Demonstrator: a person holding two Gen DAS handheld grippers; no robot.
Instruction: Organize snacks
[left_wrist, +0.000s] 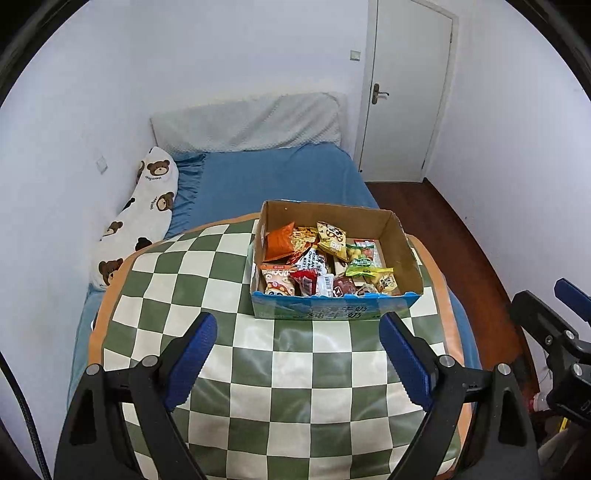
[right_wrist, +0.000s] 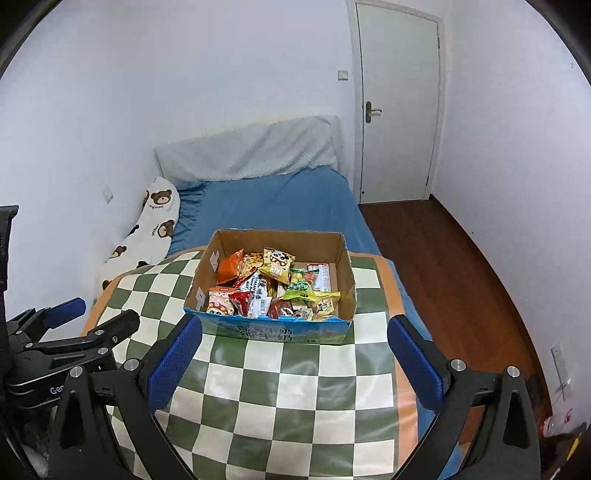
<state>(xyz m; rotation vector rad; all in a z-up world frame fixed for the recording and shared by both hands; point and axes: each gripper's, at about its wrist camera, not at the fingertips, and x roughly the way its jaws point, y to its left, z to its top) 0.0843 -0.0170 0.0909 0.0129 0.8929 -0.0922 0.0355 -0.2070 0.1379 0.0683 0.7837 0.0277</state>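
A cardboard box (left_wrist: 400, 236) with a blue printed front holds several snack packets (left_wrist: 325, 258). It stands on a green-and-white checkered cloth (left_wrist: 258, 369). My left gripper (left_wrist: 298, 332) is open and empty, just short of the box's front wall. In the right wrist view the same box (right_wrist: 347, 273) and its packets (right_wrist: 273, 284) sit ahead of my right gripper (right_wrist: 294, 334), which is open and empty. The left gripper (right_wrist: 88, 317) also shows at the left edge of the right wrist view. The right gripper (left_wrist: 554, 302) shows at the right edge of the left wrist view.
The cloth lies on a bed with a blue sheet (left_wrist: 277, 181). A bear-print pillow (left_wrist: 144, 214) lies along the left wall. A grey headboard cushion (left_wrist: 251, 122) stands behind. A closed white door (left_wrist: 406, 92) and wooden floor (left_wrist: 450, 236) are at the right.
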